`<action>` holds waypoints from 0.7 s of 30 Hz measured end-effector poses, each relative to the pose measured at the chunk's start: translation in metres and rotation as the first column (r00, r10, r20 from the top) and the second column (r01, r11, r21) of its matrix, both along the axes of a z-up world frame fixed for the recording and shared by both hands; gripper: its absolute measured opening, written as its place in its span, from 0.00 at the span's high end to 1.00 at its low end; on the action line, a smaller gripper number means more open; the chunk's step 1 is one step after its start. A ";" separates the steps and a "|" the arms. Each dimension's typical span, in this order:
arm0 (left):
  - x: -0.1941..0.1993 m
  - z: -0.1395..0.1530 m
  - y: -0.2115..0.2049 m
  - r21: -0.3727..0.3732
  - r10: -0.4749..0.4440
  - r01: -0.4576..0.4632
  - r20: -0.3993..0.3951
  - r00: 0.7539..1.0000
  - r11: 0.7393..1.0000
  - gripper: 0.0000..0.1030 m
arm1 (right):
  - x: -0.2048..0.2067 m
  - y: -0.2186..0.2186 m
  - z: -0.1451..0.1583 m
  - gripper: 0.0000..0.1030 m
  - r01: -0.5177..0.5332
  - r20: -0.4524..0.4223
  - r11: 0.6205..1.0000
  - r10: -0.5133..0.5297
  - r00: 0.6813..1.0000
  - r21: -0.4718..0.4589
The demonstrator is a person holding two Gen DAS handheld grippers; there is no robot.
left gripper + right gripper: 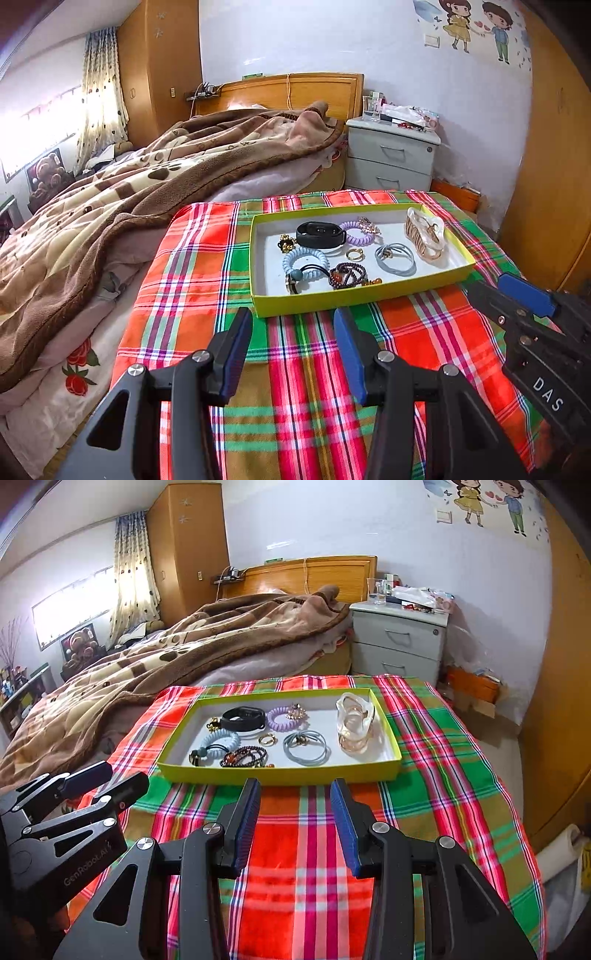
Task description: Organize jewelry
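Note:
A yellow-green tray (354, 295) (280, 773) sits on a plaid cloth (303, 369) (295, 849). In it lie a black wristband (319, 234) (243, 718), a purple coil tie (355, 232) (282, 719), a blue coil tie (304, 260) (219, 742), a gold ring (355, 254) (267, 739), grey hair ties (395, 258) (306, 752), a dark bead bracelet (347, 275) (243, 757) and a clear-gold hair clip (424, 232) (354, 720). My left gripper (293, 321) (110, 779) and right gripper (295, 792) (517, 288) are open and empty, just short of the tray's near wall.
A bed with a brown blanket (129, 192) (166, 657) lies to the left. A grey nightstand (391, 155) (399, 642) stands behind the cloth. A wooden wardrobe (554, 184) is at the right.

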State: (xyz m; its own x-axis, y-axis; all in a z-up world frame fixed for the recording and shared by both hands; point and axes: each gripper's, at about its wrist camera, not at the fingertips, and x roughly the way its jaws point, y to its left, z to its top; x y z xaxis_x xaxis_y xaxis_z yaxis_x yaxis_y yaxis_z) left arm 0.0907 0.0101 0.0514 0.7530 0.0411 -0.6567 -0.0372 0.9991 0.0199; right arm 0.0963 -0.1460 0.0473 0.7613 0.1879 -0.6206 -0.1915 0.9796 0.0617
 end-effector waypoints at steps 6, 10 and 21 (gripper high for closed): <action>-0.004 -0.004 -0.002 0.001 -0.009 0.009 -0.011 1.000 1.000 0.53 | -0.006 -0.003 0.000 0.61 0.010 0.005 1.000 -0.010 1.000 0.003; -0.006 -0.005 -0.002 -0.015 -0.009 0.009 -0.012 1.000 1.000 0.54 | -0.008 -0.004 -0.001 0.61 0.014 0.007 1.000 -0.014 1.000 0.009; -0.008 -0.006 -0.004 -0.017 -0.010 0.010 -0.005 1.000 1.000 0.54 | -0.011 -0.006 0.000 0.61 0.023 0.003 1.000 -0.023 1.000 0.014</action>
